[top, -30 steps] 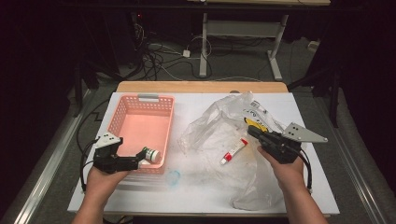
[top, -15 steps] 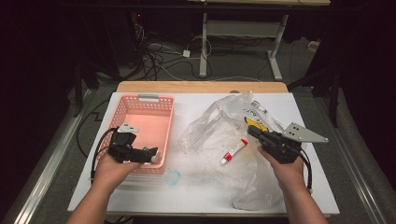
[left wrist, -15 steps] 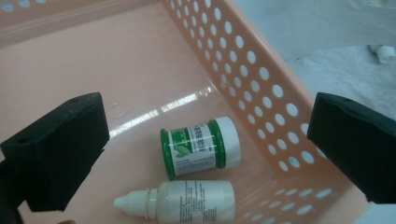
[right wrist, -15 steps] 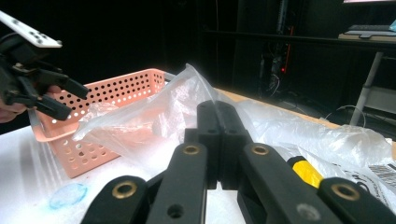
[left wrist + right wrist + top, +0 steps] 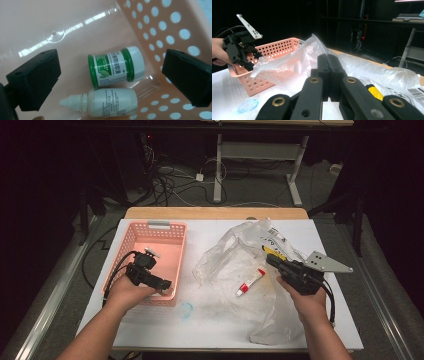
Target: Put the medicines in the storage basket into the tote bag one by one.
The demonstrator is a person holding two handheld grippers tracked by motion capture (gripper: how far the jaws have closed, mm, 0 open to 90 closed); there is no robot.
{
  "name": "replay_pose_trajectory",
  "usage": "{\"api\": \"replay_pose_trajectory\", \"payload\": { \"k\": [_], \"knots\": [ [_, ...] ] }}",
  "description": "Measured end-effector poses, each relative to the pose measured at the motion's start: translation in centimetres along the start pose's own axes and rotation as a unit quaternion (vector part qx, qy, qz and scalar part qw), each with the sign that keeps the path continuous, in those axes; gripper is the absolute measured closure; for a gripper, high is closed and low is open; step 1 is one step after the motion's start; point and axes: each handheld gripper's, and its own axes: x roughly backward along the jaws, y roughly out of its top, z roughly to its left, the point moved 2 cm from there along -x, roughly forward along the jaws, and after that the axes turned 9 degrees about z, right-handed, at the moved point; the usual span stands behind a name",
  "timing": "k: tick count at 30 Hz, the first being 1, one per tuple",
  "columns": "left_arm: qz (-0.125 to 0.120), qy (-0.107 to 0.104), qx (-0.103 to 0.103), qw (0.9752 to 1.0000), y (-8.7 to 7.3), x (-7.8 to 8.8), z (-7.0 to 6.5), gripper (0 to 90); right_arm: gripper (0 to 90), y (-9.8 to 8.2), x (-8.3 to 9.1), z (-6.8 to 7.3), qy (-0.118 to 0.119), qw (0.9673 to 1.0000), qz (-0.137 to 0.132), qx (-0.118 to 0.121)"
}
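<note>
My left gripper (image 5: 161,284) hung over the near end of the pink basket (image 5: 131,240), which stood on the left half of the worktop (image 5: 215,330), close to its left edge. Its jaws stood spread wide and held nothing. In the left gripper view, two things lay side by side on the basket floor, close against a perforated wall and between the spread jaws. One was a green jar (image 5: 116,67) with a white lid, lying on its side, its long axis running across that view and its lid pointing toward the holed wall. Just beside it, and nearer the camera, lay a white dropper bottle (image 5: 100,102), also on its side and parallel to the jar, but its nozzle pointed the opposite way, away from that wall. The two seemed to touch, though I could not be sure.

My right gripper (image 5: 273,261) was on the right half of the worktop, over a crumpled clear plastic bag (image 5: 225,265), and its jaws were pressed together with nothing between them. A white tube with a red cap (image 5: 251,281) lay in the bag, slanted, its capped end toward the near edge. A small blue ring mark (image 5: 186,309) sat on the worktop by the basket's near right corner.
</note>
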Motion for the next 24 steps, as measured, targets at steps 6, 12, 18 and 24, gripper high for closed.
{"api": "replay_pose_trajectory", "payload": {
  "k": [6, 12, 18, 24],
  "knots": [
    [0.045, 0.002, 0.003, 0.9990, 0.6, -0.6, 0.2, 4.8, 90.0, 0.0, 0.1, 0.1, 0.001, 1.0000, 0.000, 0.000],
    [0.083, -0.012, 0.010, 0.9965, 1.1, -1.0, 0.5, 14.2, 90.0, 0.0, 0.1, 0.1, 0.000, 1.0000, 0.000, 0.000],
    [0.116, -0.024, 0.012, 0.9929, 1.9, -1.5, 0.5, 19.1, 90.0, -0.1, 0.0, 0.0, 0.000, 1.0000, 0.004, 0.001],
    [0.140, -0.029, 0.009, 0.9897, 2.0, -2.0, 0.5, 26.0, 90.0, -0.1, 0.0, 0.0, 0.001, 1.0000, 0.004, 0.002]
  ]
}}
